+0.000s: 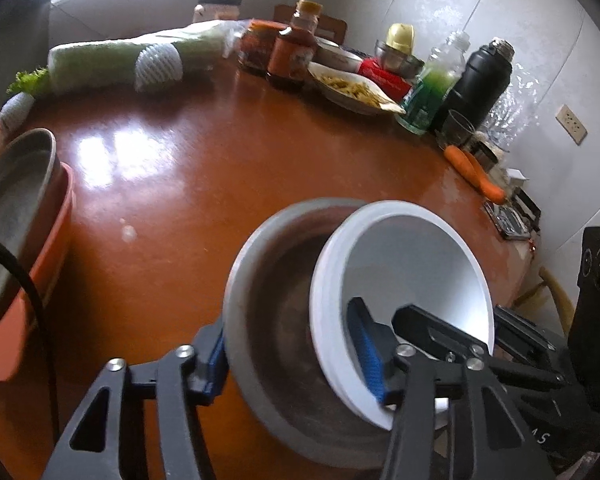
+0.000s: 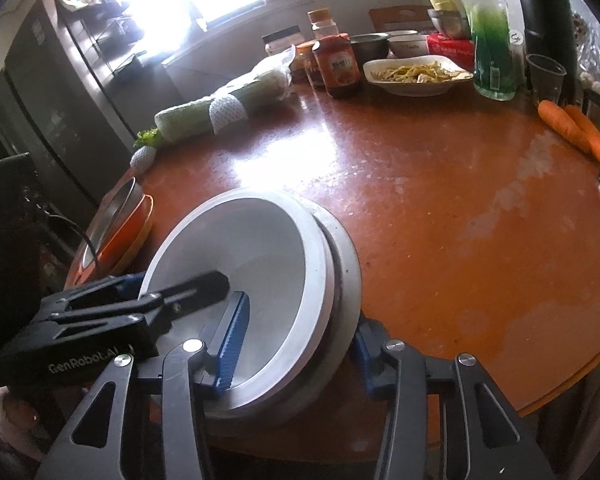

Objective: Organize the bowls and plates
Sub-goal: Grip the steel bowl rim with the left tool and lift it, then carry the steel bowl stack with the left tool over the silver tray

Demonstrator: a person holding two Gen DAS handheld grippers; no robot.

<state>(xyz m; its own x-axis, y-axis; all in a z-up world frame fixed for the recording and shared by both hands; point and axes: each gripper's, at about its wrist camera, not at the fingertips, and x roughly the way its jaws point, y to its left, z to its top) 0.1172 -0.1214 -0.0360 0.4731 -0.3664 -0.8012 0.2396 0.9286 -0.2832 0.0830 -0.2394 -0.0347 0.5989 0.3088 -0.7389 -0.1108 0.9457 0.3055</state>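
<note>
Between both sets of fingers, near bench (image 1: 180,208) edge: white round bowl (image 1: 412,264) nested in grey metal bowl (image 1: 276,320). Left gripper (image 1: 296,356) and right gripper (image 2: 296,356) each clench opposite rims. Far left, metal pan on orange plate (image 1: 56,232).

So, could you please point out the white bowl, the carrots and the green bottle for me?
white bowl (image 2: 260,248): right wrist view, on its inner wall.
carrots (image 2: 564,126): right wrist view, on the nearer carrot's middle.
green bottle (image 2: 492,52): right wrist view, on its green body.
</note>
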